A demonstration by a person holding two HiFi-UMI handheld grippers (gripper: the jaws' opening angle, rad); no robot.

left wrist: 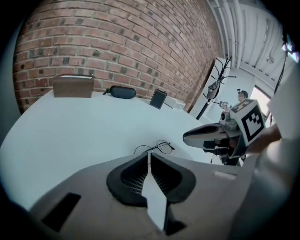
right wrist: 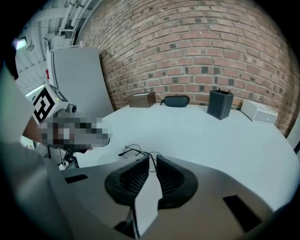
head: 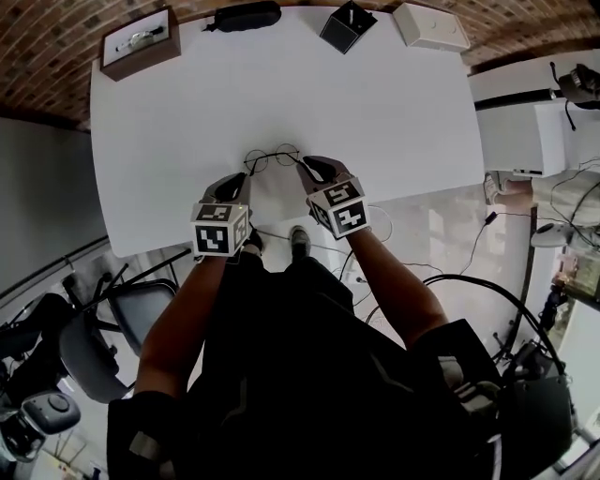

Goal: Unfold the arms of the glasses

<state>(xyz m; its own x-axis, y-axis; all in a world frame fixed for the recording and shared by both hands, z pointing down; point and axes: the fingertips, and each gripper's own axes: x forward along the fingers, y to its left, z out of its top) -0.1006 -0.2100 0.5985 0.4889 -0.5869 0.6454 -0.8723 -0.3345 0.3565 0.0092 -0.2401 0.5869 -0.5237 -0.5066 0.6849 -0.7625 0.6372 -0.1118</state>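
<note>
Thin black wire-framed glasses (head: 272, 157) lie folded on the white table (head: 187, 122), close to its near edge. My left gripper (head: 241, 178) hovers just in front of their left side, jaws shut and empty. My right gripper (head: 306, 166) hangs by their right end, also shut with nothing held. In the left gripper view the glasses (left wrist: 157, 146) lie just past the closed tips of the left gripper (left wrist: 149, 153), with the right gripper (left wrist: 206, 137) to the right. In the right gripper view the glasses (right wrist: 133, 151) sit just beyond the tips of the right gripper (right wrist: 153, 158).
Along the table's far edge stand a brown box (head: 141, 42), a black glasses case (head: 246, 16), a black square box (head: 347, 25) and a white box (head: 429, 25). A chair (head: 131, 309) stands below the near-left edge. Cables run over the floor on the right.
</note>
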